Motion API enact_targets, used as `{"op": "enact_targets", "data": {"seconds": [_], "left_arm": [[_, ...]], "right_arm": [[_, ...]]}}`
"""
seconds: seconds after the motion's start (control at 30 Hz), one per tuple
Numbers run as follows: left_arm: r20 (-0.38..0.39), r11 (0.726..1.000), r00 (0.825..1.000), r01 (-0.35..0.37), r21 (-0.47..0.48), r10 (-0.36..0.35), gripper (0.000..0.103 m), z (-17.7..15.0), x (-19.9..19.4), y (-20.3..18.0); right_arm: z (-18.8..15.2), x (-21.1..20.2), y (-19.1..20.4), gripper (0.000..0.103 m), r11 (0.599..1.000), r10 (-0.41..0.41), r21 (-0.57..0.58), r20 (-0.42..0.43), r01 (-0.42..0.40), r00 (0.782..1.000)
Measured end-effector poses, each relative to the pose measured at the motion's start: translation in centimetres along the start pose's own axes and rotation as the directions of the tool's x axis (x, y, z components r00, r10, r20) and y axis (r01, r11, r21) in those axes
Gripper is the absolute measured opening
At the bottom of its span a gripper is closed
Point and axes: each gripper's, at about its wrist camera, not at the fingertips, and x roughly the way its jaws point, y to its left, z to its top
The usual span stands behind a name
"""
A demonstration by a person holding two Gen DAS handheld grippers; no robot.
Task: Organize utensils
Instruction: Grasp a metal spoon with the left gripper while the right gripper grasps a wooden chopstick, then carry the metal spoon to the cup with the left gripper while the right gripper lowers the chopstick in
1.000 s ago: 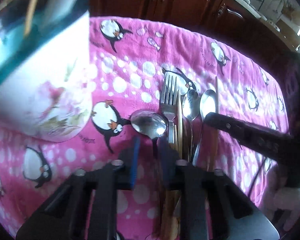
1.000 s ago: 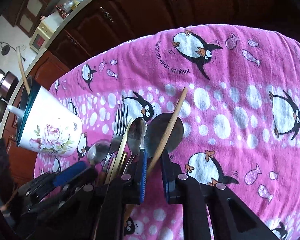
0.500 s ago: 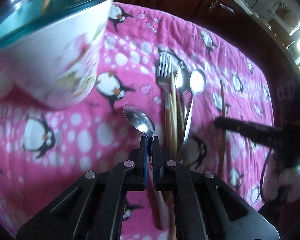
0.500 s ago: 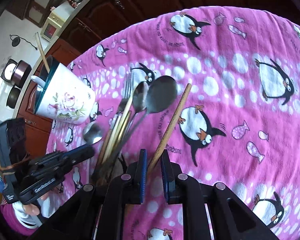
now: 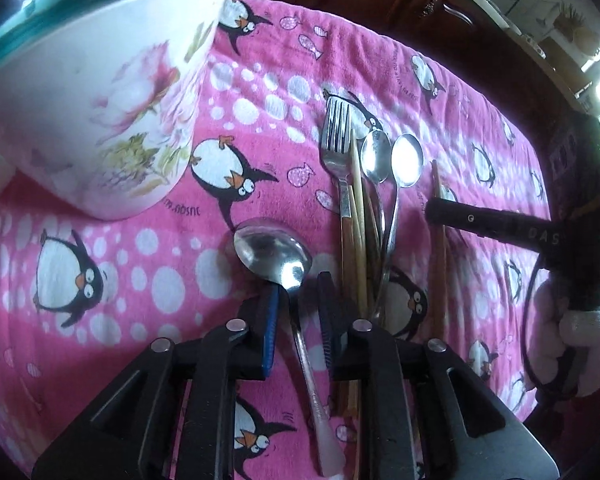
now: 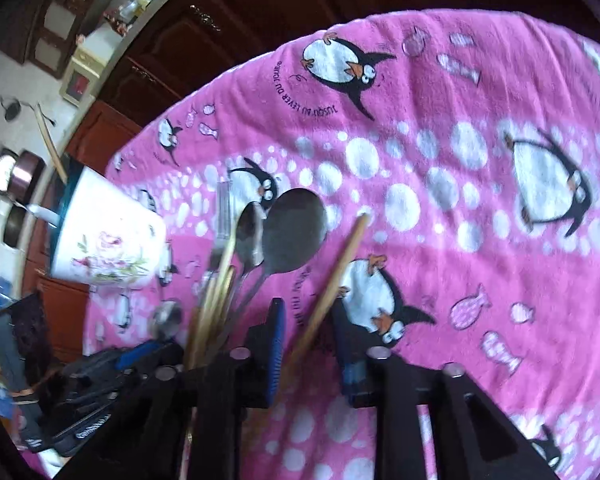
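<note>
While the left gripper [image 5: 296,292] straddles the loose spoon [image 5: 274,254], its jaws stand apart and opening.
Handle toward the camera, the spoon lies on the penguin cloth [image 5: 148,280] along the fingers, its neck between the pads, seemingly untouched, bowl pointing away. Up and left stands the floral cup [image 5: 100,112], nearest this hand. The right gripper [image 6: 310,328], blurred, likewise brackets 1 wooden chopstick [image 6: 340,264] loosely. Half a second ago the left pads were shut on that neck.

"JUSQU'AU LEVER DU" on the pink penguin cloth [image 6: 440,92]; "DAS" on the right gripper [image 5: 436,211].
</note>
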Motion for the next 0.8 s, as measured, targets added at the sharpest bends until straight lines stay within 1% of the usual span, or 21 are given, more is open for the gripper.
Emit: {"op": "enact_targets", "data": {"seconds": [0.03,0.1,0.13,0.33,0.4,0.57,0.67,0.8], "left_arm": [[-0.003,1.000,1.000,0.001,0.001,-0.001,0.004,0.0,0.0,0.0],[0.002,0.999,0.999,0.037,-0.013,-0.037,0.003,-0.1,-0.6,0.2],[0.013,0.999,0.999,0.052,-0.014,-0.052,0.003,-0.3,-1.2,0.3],[0.112,0.994,0.988,0.102,0.025,-0.104,0.002,-0.9,-6.3,-0.1],[0.139,0.993,0.983,0.114,0.037,-0.118,0.001,-0.9,-7.9,-0.2],[0.188,0.991,0.974,0.118,0.055,-0.127,0.001,-0.9,-10.8,-0.4],[0.207,0.990,0.969,0.127,0.053,-0.136,0.001,-1.0,-12.3,-0.3],[0.264,0.989,0.954,0.125,0.076,-0.140,0.001,-0.7,-15.5,-0.4]], "right_arm": [[-0.2,-0.3,0.2,0.013,1.000,-0.005,-0.007,0.013,0.005,1.000],[-0.7,-1.4,0.5,0.012,1.000,-0.006,-0.013,0.052,0.007,0.999],[-1.0,-2.1,0.6,0.012,1.000,0.008,-0.015,0.077,-0.006,0.997],[-1.8,-6.2,1.9,0.009,0.998,0.053,-0.045,0.167,-0.047,0.985],[-2.0,-7.9,2.9,0.008,0.996,0.066,-0.077,0.202,-0.051,0.977],[-2.5,-10.0,5.1,0.006,0.990,0.070,-0.140,0.250,-0.035,0.966],[-2.7,-11.3,6.2,0.005,0.985,0.092,-0.164,0.276,-0.047,0.957],[-2.3,-12.8,7.8,0.005,0.978,0.111,-0.205,0.300,-0.050,0.947]]}}
